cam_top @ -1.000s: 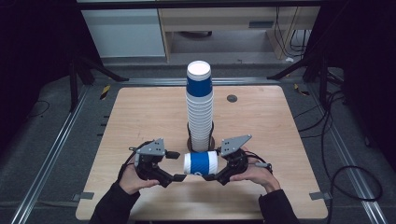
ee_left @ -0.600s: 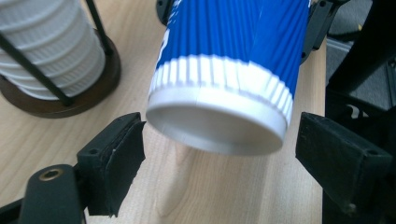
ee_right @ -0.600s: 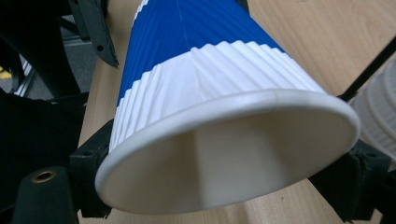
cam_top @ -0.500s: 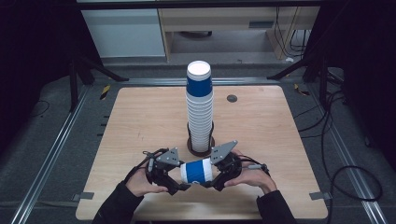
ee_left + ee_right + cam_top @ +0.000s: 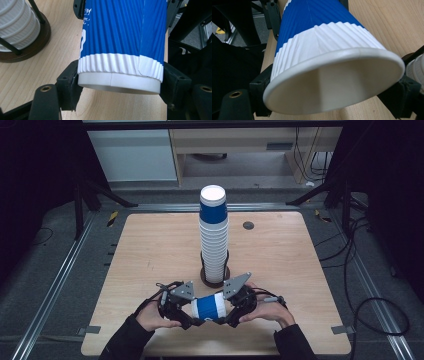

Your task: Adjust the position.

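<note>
Both claws, the left claw (image 5: 192,314) and right claw (image 5: 226,311), have closed in, each clamped on one cup (image 5: 209,306) low at frame centre, apparently pulling nested cups apart.

Left gripper (image 5: 188,312) and right gripper (image 5: 231,309) facing, fingers clamped

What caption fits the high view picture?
Two claws, left and right, hold a blue cup sideways before a tall cup stack.

Even overhead light brightens the pale wooden table (image 5: 150,250); surroundings fall dark. Close views look sharp, perhaps slightly soft at edges.
</note>
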A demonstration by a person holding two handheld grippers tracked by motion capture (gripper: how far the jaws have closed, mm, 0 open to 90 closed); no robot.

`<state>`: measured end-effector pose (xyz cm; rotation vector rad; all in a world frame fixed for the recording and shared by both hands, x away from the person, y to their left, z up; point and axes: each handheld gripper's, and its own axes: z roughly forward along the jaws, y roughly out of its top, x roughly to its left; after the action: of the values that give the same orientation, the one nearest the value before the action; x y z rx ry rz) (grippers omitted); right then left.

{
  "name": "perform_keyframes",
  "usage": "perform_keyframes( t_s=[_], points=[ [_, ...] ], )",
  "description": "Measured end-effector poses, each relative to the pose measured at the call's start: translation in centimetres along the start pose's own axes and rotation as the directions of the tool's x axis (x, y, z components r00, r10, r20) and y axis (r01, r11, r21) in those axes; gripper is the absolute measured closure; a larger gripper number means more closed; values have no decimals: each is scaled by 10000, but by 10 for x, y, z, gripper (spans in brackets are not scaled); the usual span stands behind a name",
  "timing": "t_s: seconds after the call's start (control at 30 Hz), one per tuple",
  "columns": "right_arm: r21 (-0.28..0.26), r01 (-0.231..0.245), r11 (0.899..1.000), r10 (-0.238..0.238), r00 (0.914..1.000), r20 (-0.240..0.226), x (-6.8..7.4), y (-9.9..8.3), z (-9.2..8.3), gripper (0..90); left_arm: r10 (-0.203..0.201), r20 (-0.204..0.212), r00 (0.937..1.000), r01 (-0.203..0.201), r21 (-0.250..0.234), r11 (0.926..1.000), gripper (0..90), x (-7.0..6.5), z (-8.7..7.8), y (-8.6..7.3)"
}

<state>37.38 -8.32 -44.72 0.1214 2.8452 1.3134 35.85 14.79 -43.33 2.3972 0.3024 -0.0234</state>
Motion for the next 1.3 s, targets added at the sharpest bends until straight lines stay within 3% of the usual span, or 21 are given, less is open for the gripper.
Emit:
perform_keyframes(
  t_s=[0.3,0.53,0.63,0.73,0.83,0.87,0.9,0.93,1.1,1.3],
  points=[
    [-165,-17,9999,18,9999,109,-1,0,-1,126,82,-153,9998,-86,-218,9997,289,-1,-3,0],
    [-694,-354,9970,378,9987,348,-4,1,-9,72,-89,-265,9996,75,-525,9986,290,4,-11,-2],
    [-1277,-585,9901,639,9972,381,-7,1,-18,62,-195,-394,9990,166,-724,9972,290,8,-17,-5],
    [-1508,-664,9863,736,9964,426,-8,1,-23,60,-302,-470,9984,258,-928,9953,289,9,-21,-7],
    [-2048,-945,9742,1069,9930,504,-10,0,-31,57,-567,-533,9970,468,-1712,9841,289,12,-31,-9],
    [-2048,-945,9742,1069,9930,504,-10,0,-31,57,-567,-533,9970,468,-1712,9841,290,12,-31,-9],
    [-2255,-1038,9687,1175,9919,479,-12,0,-34,56,-606,-581,9965,474,-2070,9772,289,13,-36,-10],
    [-2255,-1038,9687,1175,9919,479,-12,0,-34,56,-606,-581,9965,474,-2070,9772,290,13,-36,-10],
    [-2865,-1289,9494,1421,9895,258,-13,0,-38,57,-636,-504,9967,468,-2836,9578,290,11,-43,-10],
    [-3245,-1415,9352,1475,9890,-62,-12,2,-39,60,-474,-470,9978,314,-2965,9545,290,7,-40,-7]
  ],
)
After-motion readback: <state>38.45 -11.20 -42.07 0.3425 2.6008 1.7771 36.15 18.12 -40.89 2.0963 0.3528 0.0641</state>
